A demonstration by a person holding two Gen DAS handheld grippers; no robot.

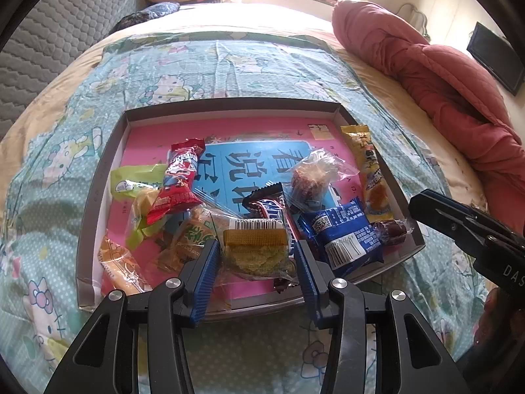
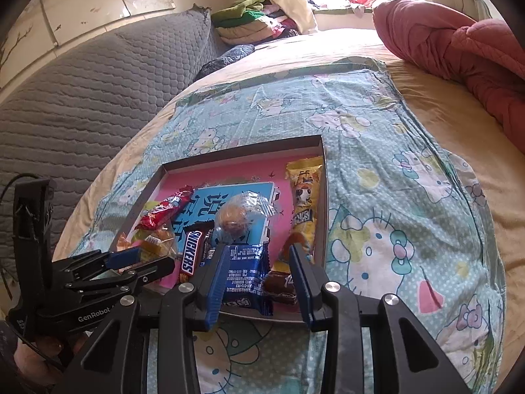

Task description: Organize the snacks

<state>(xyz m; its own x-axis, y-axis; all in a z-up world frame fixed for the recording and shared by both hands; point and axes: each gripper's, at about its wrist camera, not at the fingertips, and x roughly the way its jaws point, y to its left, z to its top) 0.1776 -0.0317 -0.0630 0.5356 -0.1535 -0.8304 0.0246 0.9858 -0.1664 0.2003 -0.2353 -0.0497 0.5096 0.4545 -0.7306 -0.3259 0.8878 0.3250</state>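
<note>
The left hand-held gripper [image 1: 257, 256], low in the frame, has its jaws apart around a clear packet of green snack [image 1: 256, 251]. The right hand-held gripper [image 2: 262, 269] stands open above a blue packet [image 2: 244, 275]. Both snacks lie in a shallow grey tray [image 1: 229, 103] on the bed.

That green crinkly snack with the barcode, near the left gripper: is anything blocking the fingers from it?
Nothing visible does. The left gripper has one finger on either side of the green snack packet, with no other wrapper in the gaps. Whether the pads already press on it, I can't tell.
</note>
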